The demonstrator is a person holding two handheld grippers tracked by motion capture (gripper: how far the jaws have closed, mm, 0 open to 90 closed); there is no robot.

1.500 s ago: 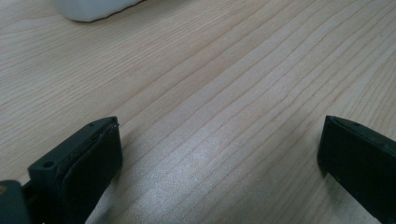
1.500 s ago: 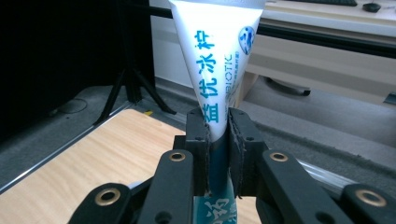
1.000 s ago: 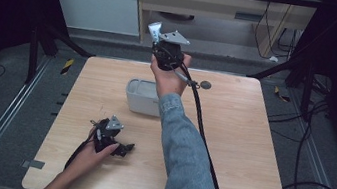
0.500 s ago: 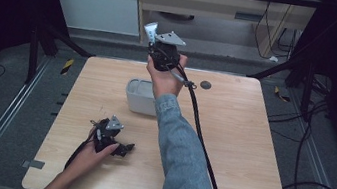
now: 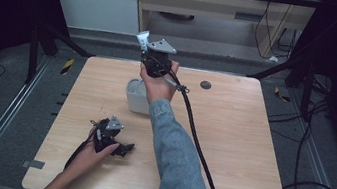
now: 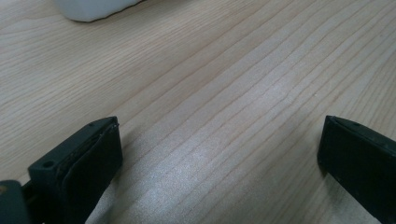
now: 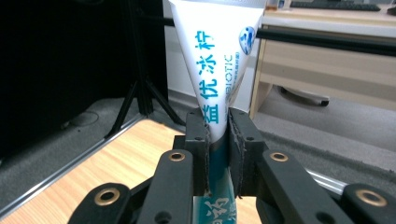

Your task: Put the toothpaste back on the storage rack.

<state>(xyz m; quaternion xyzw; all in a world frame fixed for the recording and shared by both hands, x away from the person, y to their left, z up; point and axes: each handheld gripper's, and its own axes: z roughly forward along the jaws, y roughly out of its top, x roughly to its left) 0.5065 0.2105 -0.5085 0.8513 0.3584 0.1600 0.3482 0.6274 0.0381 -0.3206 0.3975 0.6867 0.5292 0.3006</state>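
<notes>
Holding white-and-teal soft plastic tube (image 7: pixel 215 70) clenched in right tool (image 5: pixel 149 49), raised above white rectangular tub (image 5: pixel 137 96) | done: tube picked up | left: lowering into tub below | left tool (image 5: pixel 120 148) released, resting on wooden worktop (image 5: pixel 231 134)

The high view looks forward and down from above the near edge of the table (image 5: pixel 229 149), taking in its whole top. The left gripper view sits just above that table (image 6: pixel 224 93), facing the white container (image 6: pixel 93 8), which the high view shares (image 5: pixel 134 97). The right gripper view faces level past the table's far edge (image 7: pixel 88 172).
</notes>
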